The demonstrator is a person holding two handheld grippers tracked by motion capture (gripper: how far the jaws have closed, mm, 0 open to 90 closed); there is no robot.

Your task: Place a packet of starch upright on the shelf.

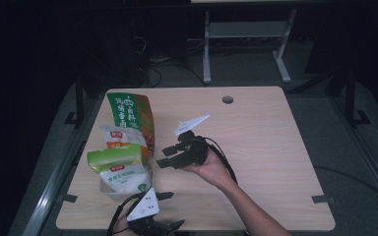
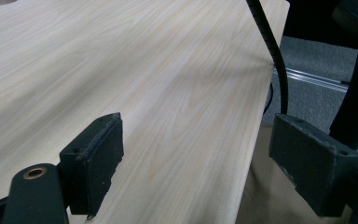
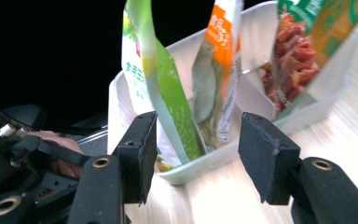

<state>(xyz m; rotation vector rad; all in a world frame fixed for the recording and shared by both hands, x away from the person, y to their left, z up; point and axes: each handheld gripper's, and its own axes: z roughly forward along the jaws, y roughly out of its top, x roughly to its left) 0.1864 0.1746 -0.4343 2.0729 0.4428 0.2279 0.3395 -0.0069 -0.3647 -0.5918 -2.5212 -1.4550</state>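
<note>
A white tray (image 1: 109, 189) at the table's left holds three upright bags: a light-green one (image 1: 115, 158) in front, an orange-and-white one (image 1: 120, 135) behind it, and a tall green bag (image 1: 130, 113) at the back. My right gripper (image 1: 166, 156) lies just right of them, pointing at them, apart from them. In the right gripper view its jaws (image 3: 196, 121) stand open and empty, with the tray's rim (image 3: 196, 170), the light-green bag (image 3: 168, 93) and the orange-and-white bag (image 3: 219, 70) a little beyond. My left gripper (image 1: 172, 210) rests at the table's front edge, open and empty (image 2: 196, 121).
The wooden table (image 1: 256, 147) has a cable hole (image 1: 228, 100) at the back. The right gripper's black cable (image 2: 270, 46) drops over the front edge beside the left gripper. Dark floor and a white desk frame (image 1: 206, 49) lie beyond the table.
</note>
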